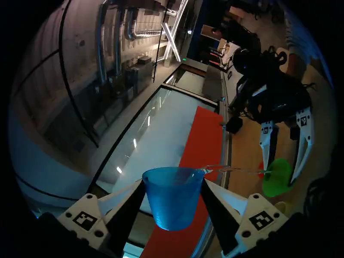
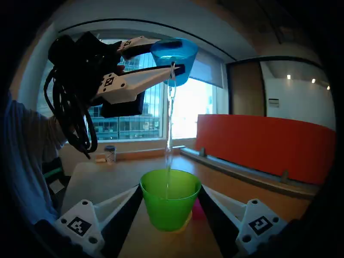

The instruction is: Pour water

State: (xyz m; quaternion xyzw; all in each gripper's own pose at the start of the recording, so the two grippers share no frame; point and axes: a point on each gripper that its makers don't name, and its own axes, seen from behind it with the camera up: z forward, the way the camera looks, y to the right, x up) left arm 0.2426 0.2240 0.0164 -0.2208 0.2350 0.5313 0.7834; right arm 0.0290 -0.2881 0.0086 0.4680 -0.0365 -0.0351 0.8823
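The green cup (image 2: 170,206) stands upright between the fingers of the right gripper (image 2: 170,191), which pinch it from both sides, a pad pressed against each wall. Under the cup is a wooden table (image 2: 172,243), though whether the cup's base rests on it cannot be told.

Above the green cup and a little toward the window, the left gripper (image 2: 178,56) grips the blue cup (image 2: 174,53). Its two fingers are closed on the cup's sides and the cup is tipped over, lip downward. A thin stream of water (image 2: 170,129) runs from that lip straight down into the green cup's open mouth. Nothing stands between the two cups, so the stream's path is free.

Behind the left gripper, up and to the left of the green cup, a bundle of black cables (image 2: 71,116) hangs from the hand that holds the tool. A blue sleeve (image 2: 23,163) fills the edge beside it.

Beyond the green cup, a large window (image 2: 129,116) looks out on buildings, and a small jar (image 2: 110,152) sits on the sill below it. To the right of the green cup and well behind it, a long red partition (image 2: 266,146) runs along the table's far edge.

In the left gripper view the blue cup sits tilted between near fingers, with the green cup farther off at the stream's end.
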